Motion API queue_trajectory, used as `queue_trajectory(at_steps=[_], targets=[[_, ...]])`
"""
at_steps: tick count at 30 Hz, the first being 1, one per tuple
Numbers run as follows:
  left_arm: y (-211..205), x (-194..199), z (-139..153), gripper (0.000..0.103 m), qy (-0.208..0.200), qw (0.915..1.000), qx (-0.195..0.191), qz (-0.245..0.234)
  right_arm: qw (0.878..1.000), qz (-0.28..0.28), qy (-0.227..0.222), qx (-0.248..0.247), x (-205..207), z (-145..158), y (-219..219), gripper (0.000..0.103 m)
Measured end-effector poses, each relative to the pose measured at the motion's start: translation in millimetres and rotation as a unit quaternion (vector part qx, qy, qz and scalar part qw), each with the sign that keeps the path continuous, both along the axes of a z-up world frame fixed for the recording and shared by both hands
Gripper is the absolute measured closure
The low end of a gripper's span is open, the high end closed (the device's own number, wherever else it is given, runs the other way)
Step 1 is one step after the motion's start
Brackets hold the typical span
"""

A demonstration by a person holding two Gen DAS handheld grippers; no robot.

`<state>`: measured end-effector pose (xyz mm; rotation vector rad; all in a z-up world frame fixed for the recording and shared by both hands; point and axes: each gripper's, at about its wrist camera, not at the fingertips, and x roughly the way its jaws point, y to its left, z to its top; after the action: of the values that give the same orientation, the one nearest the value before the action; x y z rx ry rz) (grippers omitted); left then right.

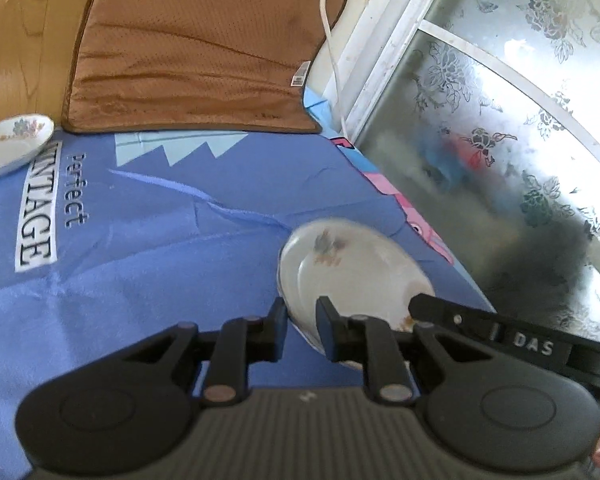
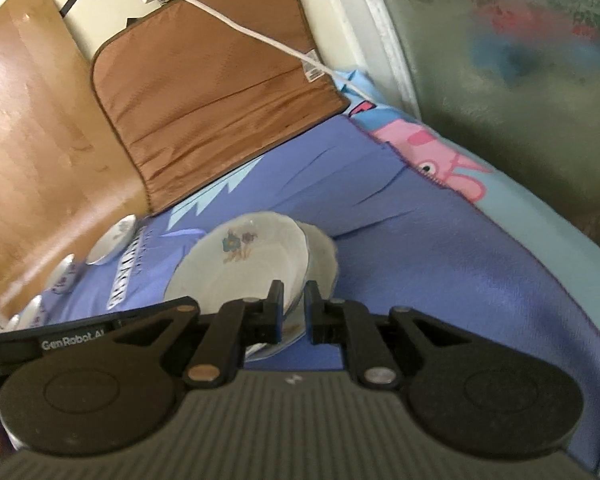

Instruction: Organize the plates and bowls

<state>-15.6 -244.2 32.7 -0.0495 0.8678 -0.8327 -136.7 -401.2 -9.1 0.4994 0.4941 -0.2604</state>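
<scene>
Gripping the near rim of a white floral plate point(image 1: 340, 276) with the left gripper point(image 1: 302, 322): jaws narrow, one finger each side of the rim, lower centre of the left wrist frame. Plate sits tilted on the blue printed cloth point(image 1: 148, 248), right of centre, blurred. Right gripper's black body point(image 1: 500, 340) visible just past the plate's right edge, lower right. Same plate point(image 2: 244, 264) seen in the right wrist frame, centre, with a second white dish point(image 2: 324, 260) directly behind and overlapping it; cannot tell whether stacked or only leaning. Right gripper point(image 2: 294, 310) closed narrowly on the plate's near right rim, fingers straddling the edge. Small floral bowl point(image 1: 14, 142) at the far left edge of the left frame, well apart from the plate, resting where cloth meets wooden surface point(image 1: 16, 40). More small dishes point(image 2: 66, 270) lined along the lower left of the right frame. Brown mat point(image 1: 196, 48) at upper centre, white cable point(image 1: 330, 40) running down beside it, patterned frosted glass point(image 1: 500, 140) at right.
</scene>
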Motion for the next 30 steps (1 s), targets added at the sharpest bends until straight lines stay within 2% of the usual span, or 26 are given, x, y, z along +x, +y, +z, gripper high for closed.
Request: queue_trajectory(at_steps=[2,3,5,7,9,12,15,19,21,23,25,30], targets=[[2,-1,5,0.083,-0.008,1.0,-0.002,-0.004,0.998,-0.028,-0.021,-0.052,-3,5,6,0.07],[7,-2,9,0.083,-0.018,0.9998,-0.005,-0.001,0.997,-0.037,-0.036,-0.064,-6,9,8,0.07],[20,-4,18,0.083,-0.035,0.9993,-0.015,0.004,0.996,-0.031,-0.068,-0.052,-12,20,11,0.07],[48,-6,26,0.083,-0.06,0.9977,-0.027,0.018,0.995,-0.003,-0.089,-0.045,-14,28,22,0.07],[78,-3,27,0.083,-0.077,0.9959,-0.022,0.043,0.994,0.039,-0.093,-0.049,-7,33,40,0.07],[128,8,17,0.083,-0.077,0.9928,0.002,0.092,0.991,0.111,-0.077,-0.025,14,30,66,0.07],[182,21,3,0.084,-0.067,0.9878,0.018,0.139,0.984,0.171,-0.047,0.034,43,21,90,0.07],[235,34,-8,0.083,-0.079,0.9768,0.031,0.196,0.971,0.216,-0.002,0.1,85,12,119,0.07],[251,42,-16,0.079,-0.08,0.9717,0.032,0.22,0.97,0.221,0.013,0.102,106,13,134,0.07],[260,47,-25,0.079,-0.071,0.9698,0.02,0.233,0.969,0.218,0.028,0.114,128,14,142,0.07],[260,48,-25,0.076,-0.073,0.9695,0.007,0.234,0.965,0.212,0.044,0.149,153,13,143,0.07],[250,38,-22,0.071,-0.111,0.9669,0.022,0.229,0.961,0.157,0.069,0.217,218,10,144,0.07]])
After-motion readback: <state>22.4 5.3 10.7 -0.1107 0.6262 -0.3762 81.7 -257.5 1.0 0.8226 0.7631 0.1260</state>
